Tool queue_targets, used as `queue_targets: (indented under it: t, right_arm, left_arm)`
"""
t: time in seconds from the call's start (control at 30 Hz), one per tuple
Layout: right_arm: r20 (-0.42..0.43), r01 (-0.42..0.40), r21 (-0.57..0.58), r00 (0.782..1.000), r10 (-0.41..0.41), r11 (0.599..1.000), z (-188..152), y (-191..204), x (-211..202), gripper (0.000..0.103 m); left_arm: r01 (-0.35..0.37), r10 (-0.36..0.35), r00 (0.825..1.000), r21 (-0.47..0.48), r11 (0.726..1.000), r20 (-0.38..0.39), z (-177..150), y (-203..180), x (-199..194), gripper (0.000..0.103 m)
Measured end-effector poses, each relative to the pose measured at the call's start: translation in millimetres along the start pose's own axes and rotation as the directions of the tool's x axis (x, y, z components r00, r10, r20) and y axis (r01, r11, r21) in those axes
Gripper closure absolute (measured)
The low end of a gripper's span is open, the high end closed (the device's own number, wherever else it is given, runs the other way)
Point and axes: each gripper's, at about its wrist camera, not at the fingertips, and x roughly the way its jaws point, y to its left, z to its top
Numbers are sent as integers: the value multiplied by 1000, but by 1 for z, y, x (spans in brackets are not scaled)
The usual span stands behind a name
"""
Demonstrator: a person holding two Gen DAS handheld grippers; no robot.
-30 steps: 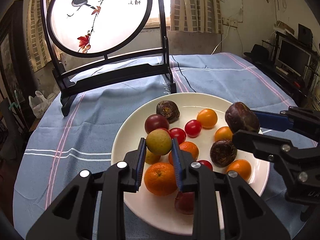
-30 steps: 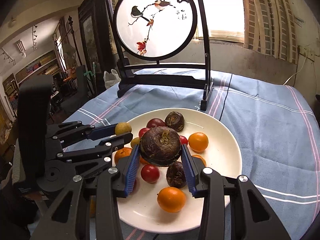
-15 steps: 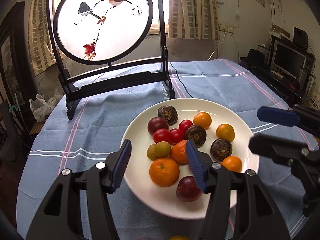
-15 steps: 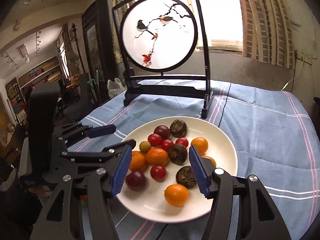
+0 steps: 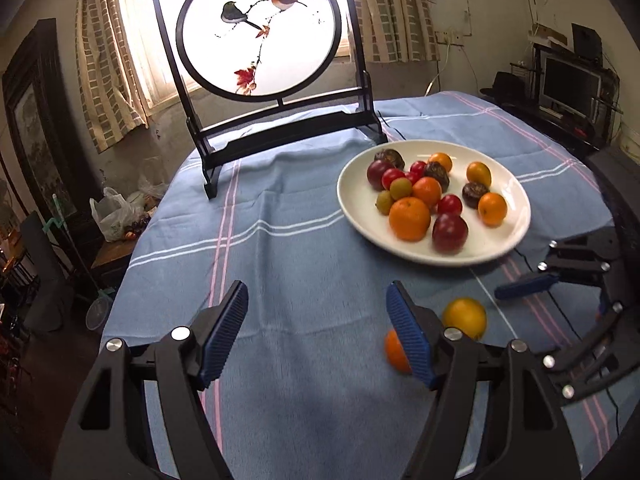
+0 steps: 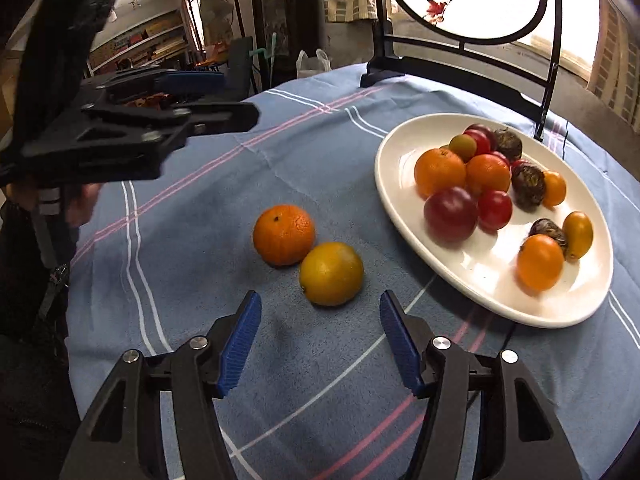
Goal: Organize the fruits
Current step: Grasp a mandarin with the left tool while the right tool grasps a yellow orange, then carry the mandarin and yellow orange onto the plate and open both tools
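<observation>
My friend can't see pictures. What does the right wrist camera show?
The open right gripper hovers over a blue tablecloth, just short of a yellow-orange fruit touching an orange. To the right a white plate holds mixed fruit; the left gripper is at upper left.

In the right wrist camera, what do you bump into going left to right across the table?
left gripper → orange tangerine → yellow citrus fruit → white plate of fruits

The round white bird-painted panel in its black wooden stand (image 5: 259,30), far ahead of the left gripper, bears small dark characters, too small to read.
</observation>
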Motion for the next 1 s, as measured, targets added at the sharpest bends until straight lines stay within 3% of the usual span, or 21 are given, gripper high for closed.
queue_targets:
  t: [0.1,0.17,0.2,0.4,0.53,0.57,0.63,0.7,0.73,0.9,1.0]
  right_arm:
    - [-11,-11,21,1000,11,1000,6,-1,12,44]
    - [-9,5,16,1000,-5,1000,8,-1,14,63]
    - [-10,4,17,1000,-4,1000,8,-1,13,65]
    - [35,32,37,999,-33,999,-4,-11,-21,65]
    - [58,47,73,997,-52,996,-14,-24,-40,65]
    - [63,51,82,996,-56,995,-17,-27,-43,65]
    - [69,43,99,996,-50,994,-21,-32,-47,65]
    - [73,46,107,996,-54,993,-24,-36,-50,65]
    - [76,45,111,996,-53,993,-26,-38,-51,65]
    - [105,48,117,993,-61,992,-28,-45,-65,65]
    - [162,60,126,983,-80,990,-20,-51,-81,65]
  left_arm:
    - [46,-45,999,15,999,-26,-15,0,0,32]
    - [81,-80,996,35,996,-39,-21,-8,3,32]
    - [95,-93,995,51,994,-46,-24,-13,5,32]
    - [166,-156,983,111,980,-94,-31,-46,24,32]
    - [168,-154,980,108,980,-127,-28,-59,42,32]
    - [161,-147,980,101,982,-137,-27,-60,48,33]
    - [153,-140,977,76,985,-163,-25,-58,58,52]
    - [189,-181,967,27,982,-181,-24,-55,60,60]
    - [177,-168,969,36,983,-181,-24,-56,59,60]
    - [178,-172,980,48,983,-104,-7,-57,32,60]
    - [99,-99,995,54,994,-5,19,-58,16,60]
